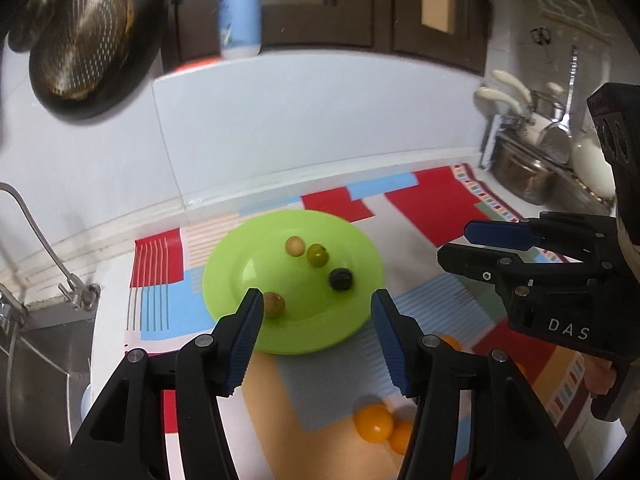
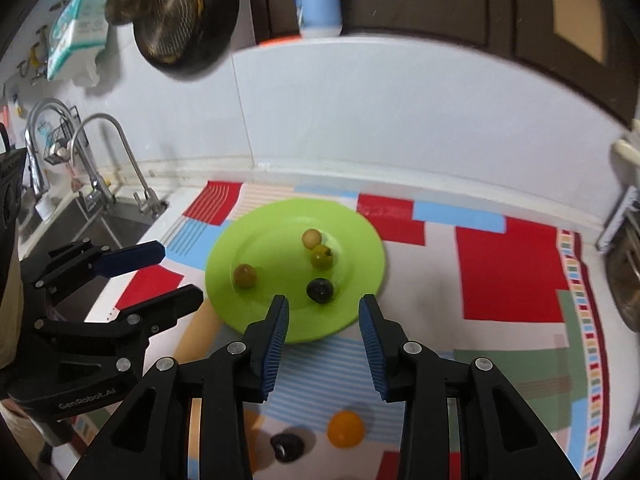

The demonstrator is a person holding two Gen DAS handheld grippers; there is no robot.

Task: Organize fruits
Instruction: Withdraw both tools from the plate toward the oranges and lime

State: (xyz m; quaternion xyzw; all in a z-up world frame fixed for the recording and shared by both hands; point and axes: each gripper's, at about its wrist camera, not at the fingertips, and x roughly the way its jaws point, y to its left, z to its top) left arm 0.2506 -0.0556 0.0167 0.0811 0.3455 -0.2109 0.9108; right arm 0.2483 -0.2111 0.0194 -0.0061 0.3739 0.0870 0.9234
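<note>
Four small fruits are spread on the green plate (image 2: 360,280) — two pale green ones (image 2: 311,238) side by side near the middle, a dark one (image 2: 320,290) nearer the front rim, and a brownish-green one (image 2: 245,275) off to the left. The plate is set on a patchwork mat (image 2: 508,272) of red, blue and striped blocks, laid over the counter. Closer to the cameras, off the plate, an orange fruit (image 2: 345,428) and another dark fruit (image 2: 286,446) are left lying on the mat; in the left wrist view two orange fruits (image 1: 374,423) are seen touching each other.

The left gripper (image 1: 316,344) is held above the plate's near edge, jaws partly open with nothing between them. The right gripper (image 2: 323,348) is held the same way — jaws parted a bit less, also empty.

A sink (image 2: 100,224) with taps is seen to the left, and a strainer (image 2: 172,20) is hung on the white wall.
</note>
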